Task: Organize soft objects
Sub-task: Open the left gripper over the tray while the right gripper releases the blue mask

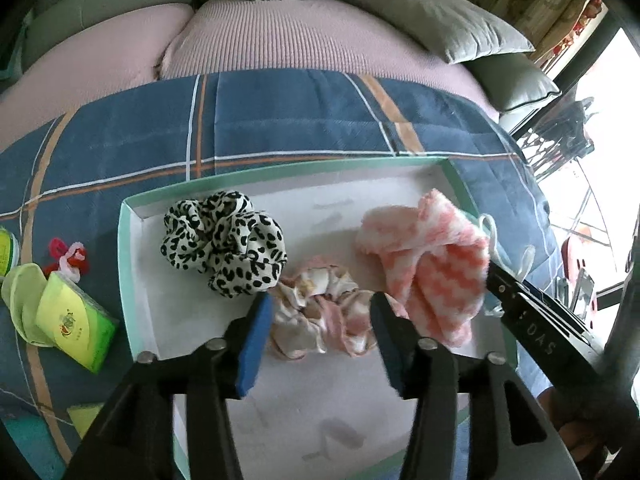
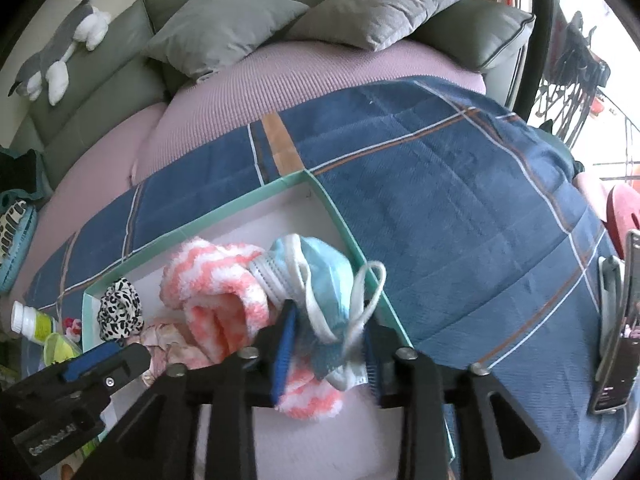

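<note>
left gripper (image 1: pixel 320 316) fingers spread over the pink floral scrunchie (image 1: pixel 320 312) inside the green-rimmed tray (image 1: pixel 127 240); right gripper (image 2: pixel 328 344) fingers apart around the blue face mask (image 2: pixel 320 280), near the tray's right wall.

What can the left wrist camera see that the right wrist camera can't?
Only the left shows the green tissue pack. Only the right shows the toy dog, the blue face mask and a phone. Both show the box, the spotted scrunchie and the pink and white cloth.
</note>
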